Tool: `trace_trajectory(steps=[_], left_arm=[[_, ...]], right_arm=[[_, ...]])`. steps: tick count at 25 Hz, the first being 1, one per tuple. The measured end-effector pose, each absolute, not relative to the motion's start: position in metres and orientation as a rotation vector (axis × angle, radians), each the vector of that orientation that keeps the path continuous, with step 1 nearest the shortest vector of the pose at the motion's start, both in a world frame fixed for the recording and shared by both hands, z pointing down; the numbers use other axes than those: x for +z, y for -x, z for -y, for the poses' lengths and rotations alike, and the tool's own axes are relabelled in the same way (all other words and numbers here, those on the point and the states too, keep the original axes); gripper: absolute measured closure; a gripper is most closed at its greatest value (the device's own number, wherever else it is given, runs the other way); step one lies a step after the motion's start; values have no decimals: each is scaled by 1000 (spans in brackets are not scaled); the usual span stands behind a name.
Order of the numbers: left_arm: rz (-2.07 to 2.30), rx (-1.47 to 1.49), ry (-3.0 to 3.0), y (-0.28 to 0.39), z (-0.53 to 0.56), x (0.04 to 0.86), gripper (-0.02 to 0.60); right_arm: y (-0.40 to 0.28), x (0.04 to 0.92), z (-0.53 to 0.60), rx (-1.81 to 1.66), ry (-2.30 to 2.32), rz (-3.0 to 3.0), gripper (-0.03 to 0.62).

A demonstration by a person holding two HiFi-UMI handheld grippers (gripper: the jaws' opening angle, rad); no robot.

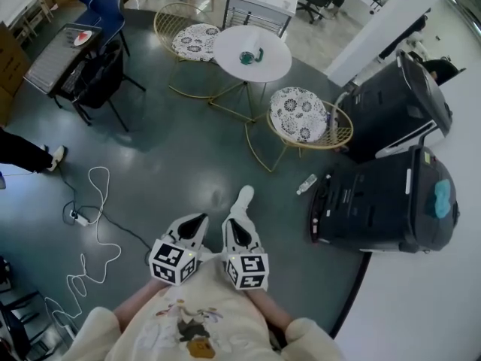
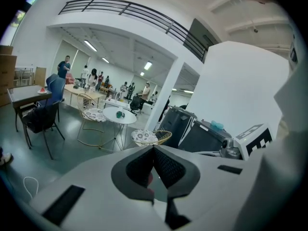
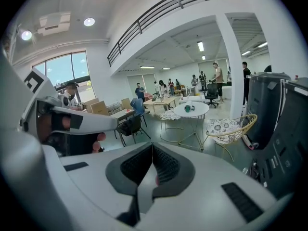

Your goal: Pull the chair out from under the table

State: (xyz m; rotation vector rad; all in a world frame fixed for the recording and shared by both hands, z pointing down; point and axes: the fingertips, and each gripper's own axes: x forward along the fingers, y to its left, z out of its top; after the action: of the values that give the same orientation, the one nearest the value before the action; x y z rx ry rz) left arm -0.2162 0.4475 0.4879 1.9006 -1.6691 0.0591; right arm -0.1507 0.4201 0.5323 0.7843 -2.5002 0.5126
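Pointing forward, the left tool (image 1: 197,222) and right tool (image 1: 242,201) are both pinched closed, empty; the cushioned chair (image 1: 301,115) stands well ahead, beside the round worktop (image 1: 269,65).

I'm noting a person's leg (image 1: 26,155) running off the head view's left edge. I'm not making out the green object (image 1: 250,56) on the round table (image 1: 274,62), too small.

Straight ahead, a round white table (image 1: 272,65) with a green cup (image 1: 248,56) on it. The gold wire chair with patterned cushion (image 1: 301,115) sits just right of it and nearer; a second gold wire chair (image 1: 192,40) sits at its far left, with large black machines (image 1: 383,201) further right.
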Motion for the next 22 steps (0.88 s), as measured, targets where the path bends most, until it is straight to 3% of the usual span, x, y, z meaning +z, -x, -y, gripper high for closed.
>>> trace_trajectory(steps=[11,22], left_arm=[[1710,156,-1894,235,-269,487,580],[1713,159,-1873,204,-51,481,580]], right_arm=[[198,507,-245,403,-640,2599,585],[154,497,-19,493,-724,2612,585]])
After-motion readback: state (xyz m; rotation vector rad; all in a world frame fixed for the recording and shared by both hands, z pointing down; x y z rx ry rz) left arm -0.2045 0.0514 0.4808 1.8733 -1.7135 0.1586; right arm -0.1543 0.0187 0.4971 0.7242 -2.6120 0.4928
